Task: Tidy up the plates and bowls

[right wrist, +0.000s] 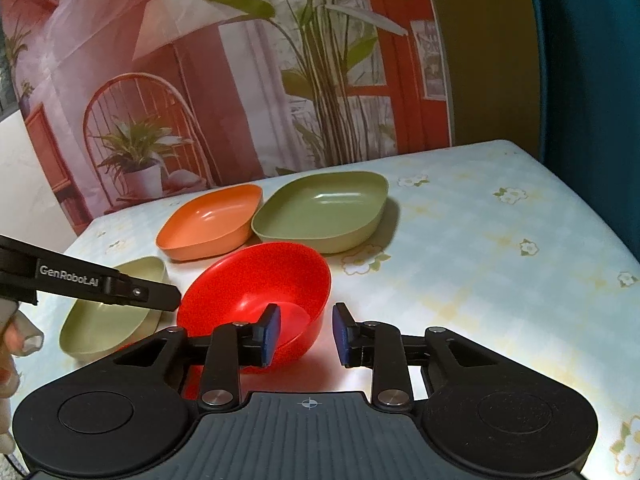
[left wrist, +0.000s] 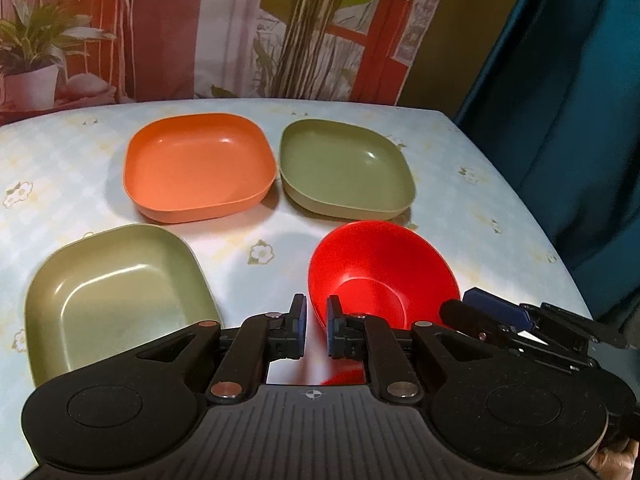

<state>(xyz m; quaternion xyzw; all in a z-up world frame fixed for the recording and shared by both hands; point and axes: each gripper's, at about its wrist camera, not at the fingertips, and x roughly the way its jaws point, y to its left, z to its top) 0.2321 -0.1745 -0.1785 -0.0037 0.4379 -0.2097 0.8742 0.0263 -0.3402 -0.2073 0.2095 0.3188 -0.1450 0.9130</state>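
While left gripper [left wrist: 316, 320] pinches red bowl [left wrist: 384, 272] at its 9 o'clock rim, jaws almost shut on it, I read right gripper [right wrist: 306, 332] as loose: pads straddle 3 o'clock wall at narrow gap, not pressing.

Bowl at 5 o'clock of table [left wrist: 480, 208]; resting or lifted, cannot tell. Tipped, mouth facing 6 o'clock toward me. Round, so no long axis.

My judgement for step in hand: keep pinch deep and level bowl before set-down. Steer clear of 3 plates: near green plate [left wrist: 112, 292] at 8, orange plate [left wrist: 200, 164] at 11, far green plate [left wrist: 344, 164] at 1.

Both wrist views angled down, close over table [left wrist: 500, 168], sharing red bowl [right wrist: 256, 280]
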